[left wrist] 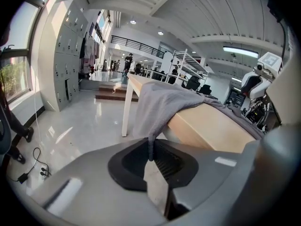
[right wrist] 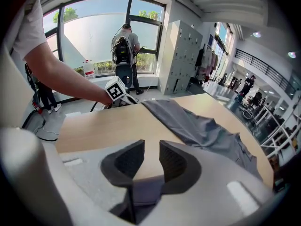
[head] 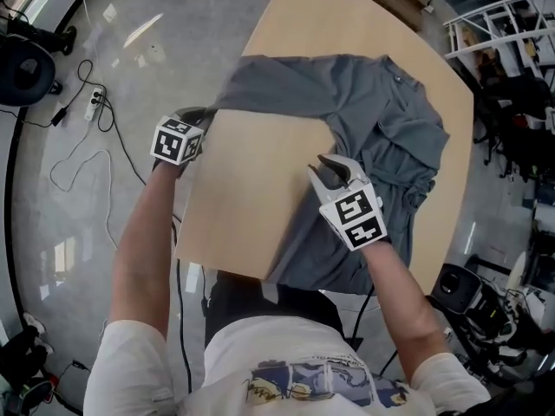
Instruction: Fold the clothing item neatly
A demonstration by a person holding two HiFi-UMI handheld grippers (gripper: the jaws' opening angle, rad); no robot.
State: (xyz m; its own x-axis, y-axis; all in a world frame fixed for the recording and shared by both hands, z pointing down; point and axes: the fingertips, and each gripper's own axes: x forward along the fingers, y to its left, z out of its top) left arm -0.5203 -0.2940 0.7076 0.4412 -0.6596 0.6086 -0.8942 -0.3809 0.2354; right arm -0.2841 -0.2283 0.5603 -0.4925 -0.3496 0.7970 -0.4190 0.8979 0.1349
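A grey shirt (head: 381,120) lies spread over the back and right of a light wooden table (head: 251,189), with one sleeve reaching to the left edge. My left gripper (head: 206,113) sits at that edge, shut on the sleeve's tip. In the left gripper view the cloth (left wrist: 160,102) hangs off the table (left wrist: 207,124) and is pinched thin between the pads (left wrist: 162,161). My right gripper (head: 323,167) hovers at the shirt's inner edge near the table's middle. Its jaws (right wrist: 151,157) stand apart, with bare table (right wrist: 103,126) between the tips and grey cloth (right wrist: 141,192) showing under their base.
Cables and a power strip (head: 94,102) lie on the glossy floor left of the table. A dark chair (head: 26,68) stands at far left. Shelving (head: 503,24) and dark equipment (head: 468,293) crowd the right side. A person (right wrist: 124,46) stands by the windows.
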